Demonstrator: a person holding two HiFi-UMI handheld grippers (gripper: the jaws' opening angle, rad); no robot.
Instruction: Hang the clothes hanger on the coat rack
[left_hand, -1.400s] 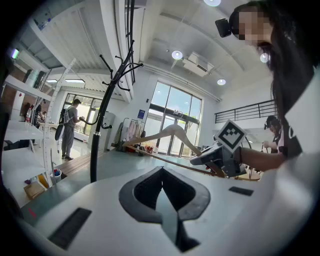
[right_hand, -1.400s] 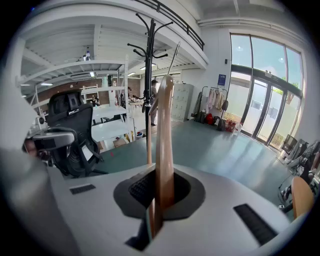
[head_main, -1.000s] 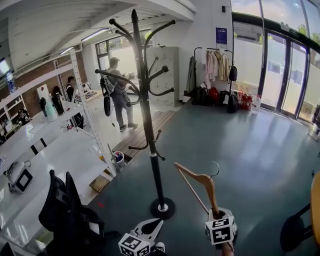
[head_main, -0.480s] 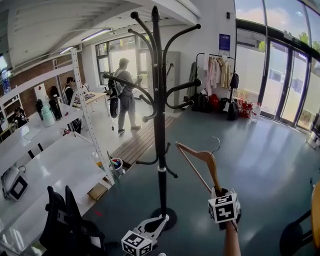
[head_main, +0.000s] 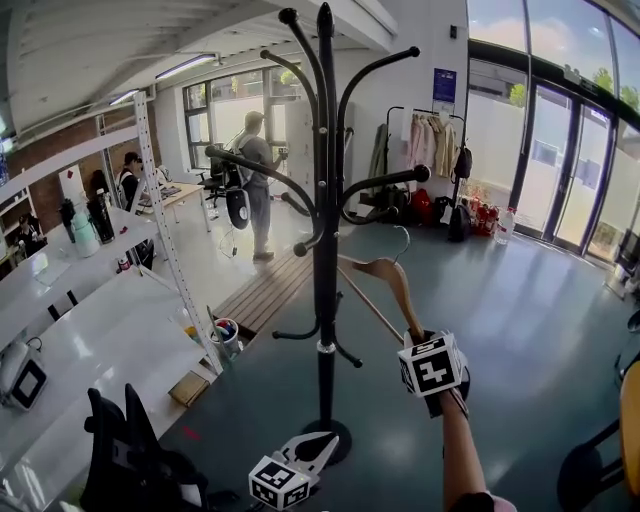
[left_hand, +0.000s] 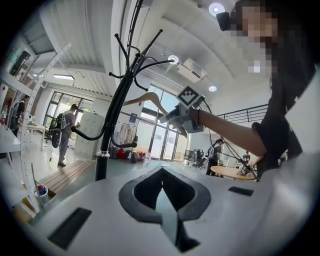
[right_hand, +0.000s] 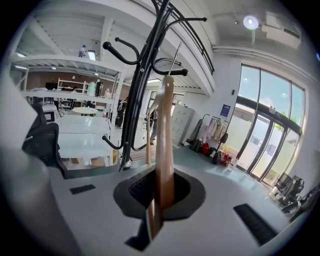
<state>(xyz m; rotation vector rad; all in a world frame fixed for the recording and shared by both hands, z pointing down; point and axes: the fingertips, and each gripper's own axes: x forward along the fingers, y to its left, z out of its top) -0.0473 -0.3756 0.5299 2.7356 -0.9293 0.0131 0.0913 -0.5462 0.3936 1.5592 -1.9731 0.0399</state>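
Right gripper (head_main: 414, 338) is clamped on one end of the wooden hanger (head_main: 386, 274), as the right gripper view shows, with the wood running straight up out of the closed jaws; left gripper (head_main: 308, 452) hangs low by the rack's base, jaws together on nothing, so the right is plainly the nearer hand; the hanger's long axis leads from the right gripper up and away toward the coat rack (head_main: 325, 250), its wire hook (head_main: 402, 238) at the far, upper end; that hook sits just right of the pole and below the knobbed branch (head_main: 390, 181) reaching right, so I judge the coming move needs lift, then a drop over a branch; depth between hook and branch cannot be told; the hook is thin and faint; the hanger's far tip merges with the pole.
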